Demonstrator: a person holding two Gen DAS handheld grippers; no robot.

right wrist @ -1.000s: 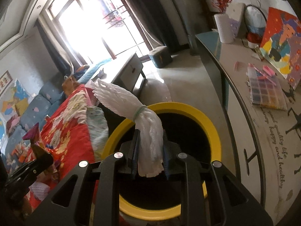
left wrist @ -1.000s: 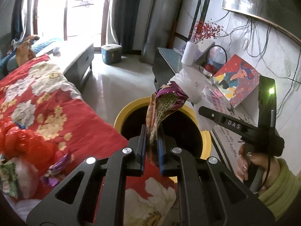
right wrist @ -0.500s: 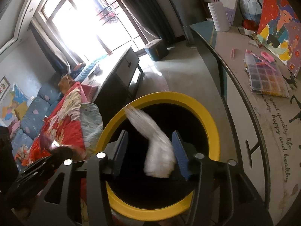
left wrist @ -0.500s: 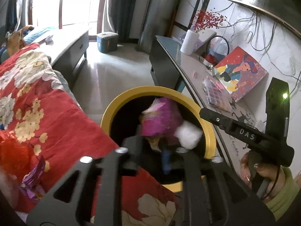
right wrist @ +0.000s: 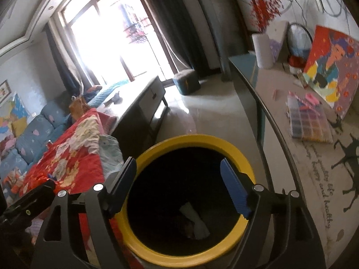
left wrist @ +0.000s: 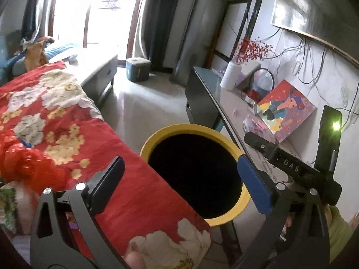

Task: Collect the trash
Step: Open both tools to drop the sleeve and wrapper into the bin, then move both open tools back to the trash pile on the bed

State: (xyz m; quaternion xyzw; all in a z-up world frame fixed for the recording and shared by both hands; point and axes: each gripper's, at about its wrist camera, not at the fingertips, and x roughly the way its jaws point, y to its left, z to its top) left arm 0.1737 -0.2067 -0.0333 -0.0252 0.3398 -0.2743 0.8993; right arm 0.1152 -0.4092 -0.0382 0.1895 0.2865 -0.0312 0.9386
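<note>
My left tongs are opening, nothing between them, over the yellow-rimmed bin beside the red floral quilt. My right tongs hover beside the worktop.

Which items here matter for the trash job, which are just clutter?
Job:
- yellow bin
- white scrap inside it
- left tool, jaws opening, nothing between them
- right tool, jaws opening, nothing between them

Lying about:
- red floral quilt
- painting
- white vase
- bead box
</note>
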